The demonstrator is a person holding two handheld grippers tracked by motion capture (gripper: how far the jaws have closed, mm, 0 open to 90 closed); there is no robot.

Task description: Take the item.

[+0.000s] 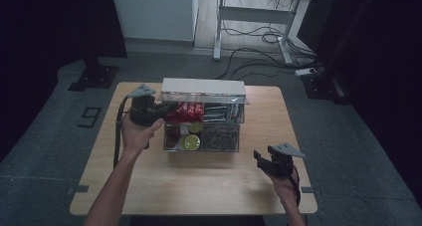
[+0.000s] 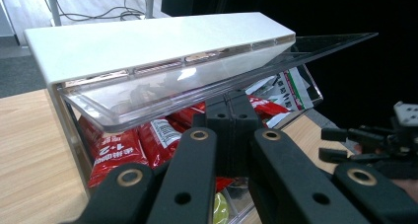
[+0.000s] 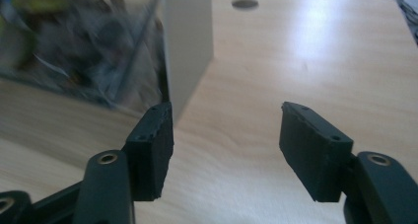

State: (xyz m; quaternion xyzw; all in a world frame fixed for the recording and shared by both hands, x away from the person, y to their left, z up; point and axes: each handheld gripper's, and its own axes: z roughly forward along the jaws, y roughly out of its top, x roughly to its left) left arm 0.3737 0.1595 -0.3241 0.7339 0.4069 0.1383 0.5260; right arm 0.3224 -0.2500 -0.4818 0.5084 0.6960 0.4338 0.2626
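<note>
Black jaws of the left tool (image 2: 231, 120) rise closest in the left gripper view, pressed together with no gap; whether they pinch anything I cannot tell, since their tips sit under the raised clear lid (image 2: 207, 78) of the storage box (image 1: 204, 121). Just beyond those tips lie red snack packets (image 2: 123, 150), packed in the upper tray. Above the lid runs the box's white top edge (image 2: 148, 41). Off to that tool's right, farther away, the right tool (image 2: 365, 142) shows over the bench (image 2: 29, 150).

From the high view, the left tool (image 1: 157, 110) meets the box at its left end, level with the upper tray, held by the left hand (image 1: 134, 134). Below it, in the lower tray, sits a round yellow-lidded tin (image 1: 190, 142).

Jaws of the right tool (image 3: 226, 150) stand apart with bare wood between them, gripping nothing. Ahead and to the left of them stands the box's white end wall (image 3: 187, 46), with blurred contents behind clear plastic beside it. In the high view the right tool (image 1: 261, 159) hangs well apart from the box, off its right front corner.
</note>
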